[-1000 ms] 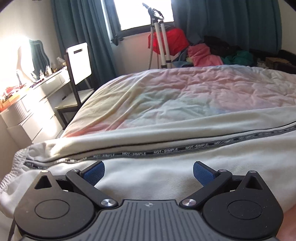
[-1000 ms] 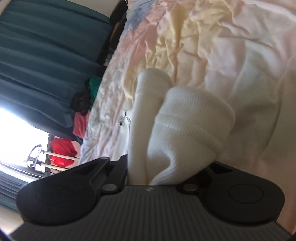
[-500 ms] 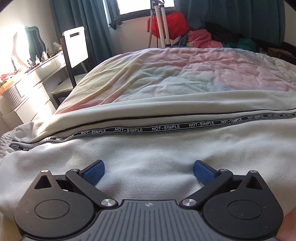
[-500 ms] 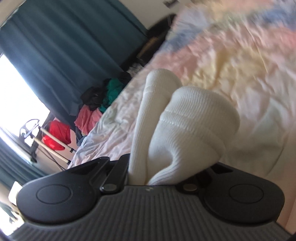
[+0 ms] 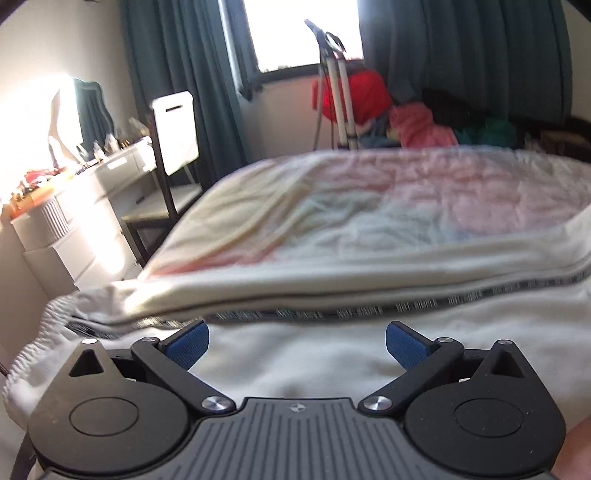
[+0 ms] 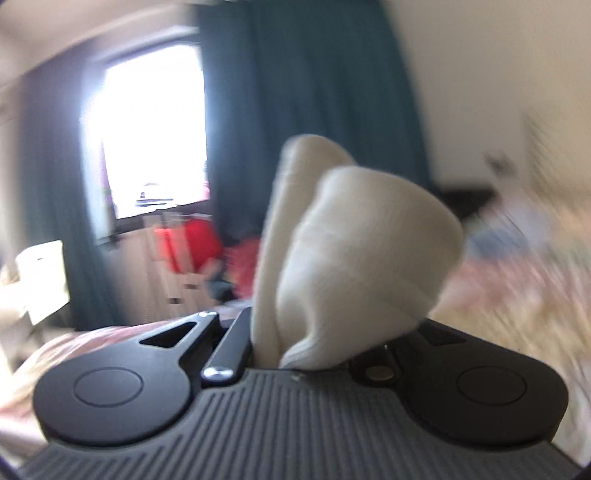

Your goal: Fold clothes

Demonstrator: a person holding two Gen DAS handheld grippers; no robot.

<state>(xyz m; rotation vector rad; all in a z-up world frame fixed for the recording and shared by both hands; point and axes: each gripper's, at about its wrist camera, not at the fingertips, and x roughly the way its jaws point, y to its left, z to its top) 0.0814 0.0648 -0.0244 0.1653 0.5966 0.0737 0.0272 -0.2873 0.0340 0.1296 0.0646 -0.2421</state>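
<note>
A bed [image 5: 388, 206] under a rumpled pastel sheet fills the middle of the room, with teal curtains [image 5: 177, 74] framing a bright window [image 5: 303, 33] behind it. A tripod [image 5: 338, 85] stands by a red bag [image 5: 364, 92] and heaped coloured laundry [image 5: 428, 125]. At left, a white-backed chair [image 5: 173, 133] sits beside a cluttered white dresser [image 5: 85, 206].

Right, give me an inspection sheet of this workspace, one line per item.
Surface: bed with a rumpled pastel cover.
Job's things: cream garment with a lettered black tape stripe, spread across the near edge of the bed; its ribbed cuff is up in the right gripper.
Clutter: pile of clothes, red, pink and green, beyond the bed.
Grippers: left gripper open over the garment, nothing between the pads; right gripper shut on the cuff.
Cables: nothing seen.
Surroundings: teal curtains, bright window, tripod, chair, dresser with small items.
</note>
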